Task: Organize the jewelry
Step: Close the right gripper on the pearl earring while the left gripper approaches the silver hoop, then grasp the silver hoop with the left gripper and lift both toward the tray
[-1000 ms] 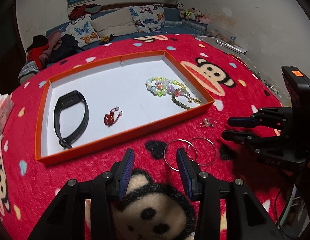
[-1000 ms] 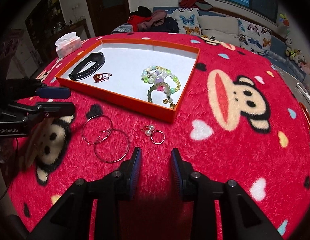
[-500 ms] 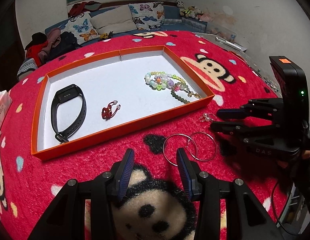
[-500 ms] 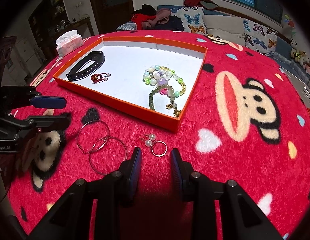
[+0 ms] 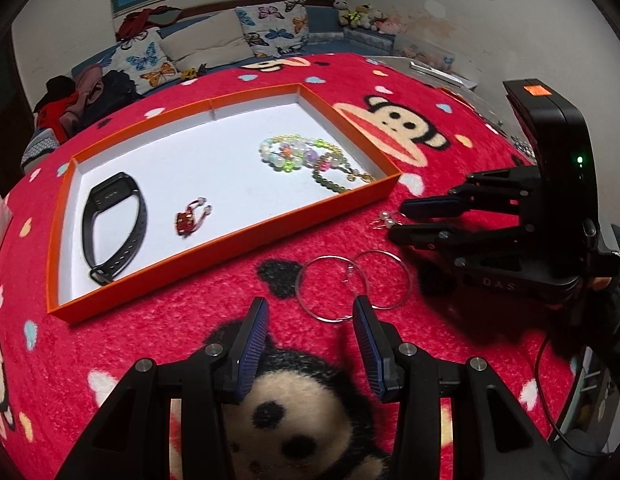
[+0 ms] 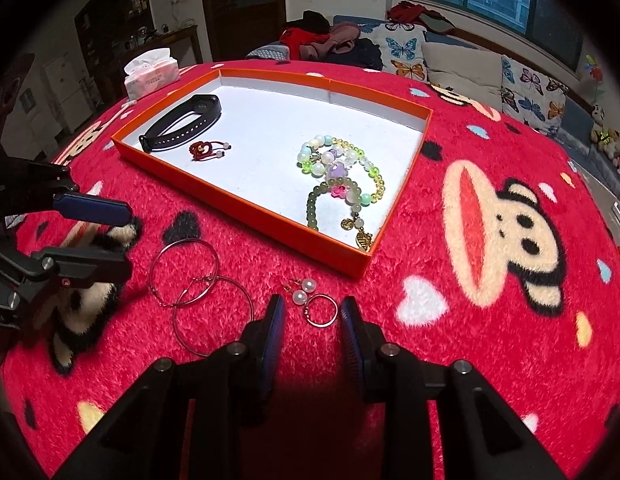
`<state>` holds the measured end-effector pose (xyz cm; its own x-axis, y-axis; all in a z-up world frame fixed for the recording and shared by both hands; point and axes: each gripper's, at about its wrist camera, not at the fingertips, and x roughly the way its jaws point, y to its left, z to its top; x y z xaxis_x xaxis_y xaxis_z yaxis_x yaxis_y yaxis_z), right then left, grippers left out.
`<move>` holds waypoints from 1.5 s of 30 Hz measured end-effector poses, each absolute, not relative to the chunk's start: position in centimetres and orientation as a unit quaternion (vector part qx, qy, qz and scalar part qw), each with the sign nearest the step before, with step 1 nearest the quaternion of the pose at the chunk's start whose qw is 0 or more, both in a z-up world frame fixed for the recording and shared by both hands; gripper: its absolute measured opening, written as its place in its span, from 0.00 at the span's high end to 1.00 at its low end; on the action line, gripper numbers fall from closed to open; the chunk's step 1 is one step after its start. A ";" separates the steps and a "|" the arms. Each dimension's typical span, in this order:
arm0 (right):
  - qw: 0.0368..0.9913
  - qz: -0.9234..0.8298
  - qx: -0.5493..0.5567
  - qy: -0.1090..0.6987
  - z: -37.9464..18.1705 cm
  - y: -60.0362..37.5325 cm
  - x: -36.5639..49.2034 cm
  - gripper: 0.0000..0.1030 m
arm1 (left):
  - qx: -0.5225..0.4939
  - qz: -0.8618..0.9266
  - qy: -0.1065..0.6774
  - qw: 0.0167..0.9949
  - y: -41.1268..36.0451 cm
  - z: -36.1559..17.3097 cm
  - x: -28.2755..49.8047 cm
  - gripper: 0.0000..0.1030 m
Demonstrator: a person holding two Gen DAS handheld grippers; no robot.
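Observation:
An orange tray [image 5: 226,246] [image 6: 246,210] with a white floor holds a black wristband [image 5: 112,226] [image 6: 182,128], a small red knot charm [image 5: 188,222] [image 6: 202,150] and beaded bracelets [image 5: 306,158] [image 6: 342,176]. On the red blanket lie two large silver hoops [image 5: 352,282] [image 6: 202,292] and pearl earrings with a small ring [image 6: 312,300] [image 5: 384,220]. My left gripper [image 5: 310,312] [image 6: 110,240] is open just short of the hoops. My right gripper [image 6: 312,308] [image 5: 400,220] is open, its fingers on either side of the small ring.
The round table is covered by a red monkey-print blanket [image 6: 490,220]. A tissue pack [image 6: 152,72] stands at the far left edge. A sofa with butterfly cushions [image 5: 230,36] lies behind the table.
My right gripper has moved forward until the pearl earrings and ring lie between its fingertips. My left gripper has pulled back slightly; the hoops lie just ahead of it.

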<state>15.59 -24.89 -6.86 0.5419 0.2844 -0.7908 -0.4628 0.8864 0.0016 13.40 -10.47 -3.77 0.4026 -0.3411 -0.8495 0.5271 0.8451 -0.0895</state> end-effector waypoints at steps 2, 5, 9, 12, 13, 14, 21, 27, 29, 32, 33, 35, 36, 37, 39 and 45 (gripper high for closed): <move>0.872 0.214 -0.102 0.428 -6.8 -25.1 15.6 0.77 | 0.102 -0.264 0.483 0.829 -11.0 -4.0 13.6 0.54; 0.872 0.216 -0.097 0.428 -6.8 -25.3 15.6 0.80 | 0.104 -0.263 0.489 0.825 -11.8 -4.4 14.1 0.50; 0.872 0.220 -0.095 0.426 -6.8 -25.4 15.4 0.80 | 0.103 -0.259 0.493 0.824 -12.5 -4.7 14.8 0.40; 0.872 0.223 -0.093 0.426 -6.8 -25.6 15.4 0.80 | 0.103 -0.260 0.501 0.819 -13.1 -5.1 15.2 0.40; 0.872 0.223 -0.092 0.426 -6.8 -25.6 15.4 0.80 | 0.107 -0.259 0.501 0.819 -13.3 -5.3 15.3 0.40; 0.872 0.223 -0.092 0.426 -6.8 -25.6 15.4 0.80 | 0.109 -0.257 0.501 0.819 -13.5 -5.4 15.4 0.40; 0.873 0.225 -0.085 0.424 -6.7 -25.9 15.4 0.80 | 0.131 -0.252 0.500 0.818 -15.1 -6.2 15.6 0.40; 0.874 0.227 -0.081 0.422 -6.7 -26.0 15.4 0.80 | 0.151 -0.253 0.492 0.819 -16.0 -6.7 15.6 0.41; 0.874 0.227 -0.081 0.421 -6.7 -26.0 15.4 0.80 | 0.151 -0.252 0.491 0.820 -16.1 -6.8 15.7 0.42; 0.874 0.227 -0.080 0.421 -6.7 -26.1 15.4 0.80 | 0.160 -0.251 0.485 0.822 -16.2 -6.9 15.5 0.46; 0.875 0.226 -0.080 0.421 -6.7 -26.1 15.4 0.80 | 0.162 -0.251 0.483 0.823 -16.2 -6.9 15.4 0.49; 0.875 0.225 -0.079 0.420 -6.7 -26.1 15.4 0.80 | 0.158 -0.252 0.481 0.825 -15.9 -6.9 15.5 0.49; 0.876 0.224 -0.079 0.420 -6.7 -26.1 15.3 0.80 | 0.154 -0.251 0.482 0.825 -15.8 -6.9 15.6 0.49; 0.876 0.223 -0.078 0.420 -6.6 -26.1 15.3 0.80 | 0.153 -0.251 0.481 0.826 -15.7 -6.8 15.5 0.49; 0.877 0.221 -0.078 0.420 -6.6 -26.1 15.3 0.80 | 0.153 -0.251 0.479 0.827 -15.5 -6.8 15.5 0.49; 0.880 0.218 -0.069 0.417 -6.0 -26.4 14.9 0.80 | 0.137 -0.253 0.472 0.833 -14.7 -5.9 15.1 0.49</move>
<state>14.88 -26.36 -6.05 0.5568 0.3261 -0.7640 -0.4405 0.8956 0.0613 15.15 -14.65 -5.88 0.4262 -0.2912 -0.8565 0.5505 0.8348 -0.0098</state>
